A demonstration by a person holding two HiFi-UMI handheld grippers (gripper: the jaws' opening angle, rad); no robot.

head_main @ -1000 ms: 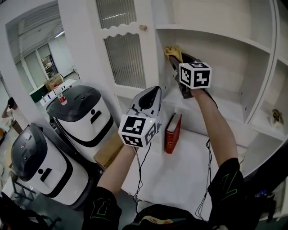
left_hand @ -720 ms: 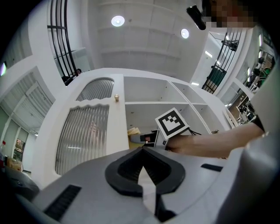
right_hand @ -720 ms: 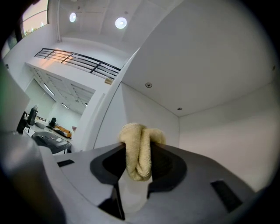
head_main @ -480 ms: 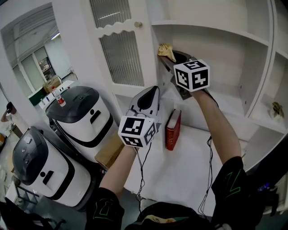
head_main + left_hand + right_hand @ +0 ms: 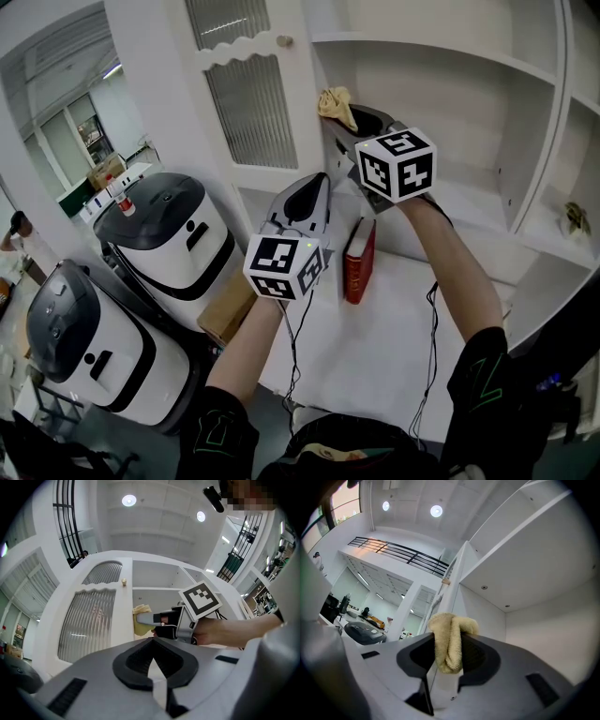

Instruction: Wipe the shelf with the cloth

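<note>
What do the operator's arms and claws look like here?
Both the left claw and right claw: light grey shells, dark recessed mouths, each carrying a white cube with black square markers. A thin black cable hangs from each. Bare forearms; short black sleeves with green logos.

Your cloth [image 5: 449, 644] is yellow terry, looped and rough to the eye. The right gripper [image 5: 449, 660] and left gripper [image 5: 152, 660] both wear matt grey plastic shells, smooth, with darker ribbed pads inside. Around you, the shelf [image 5: 473, 220] looks painted white, smooth with a soft sheen. The door pane [image 5: 248, 103] is ribbed glass. The book [image 5: 359, 261] has a red cover with a dull shine, the box [image 5: 228, 311] is matt brown cardboard, and the machine [image 5: 173, 239] is glossy white and black plastic.
</note>
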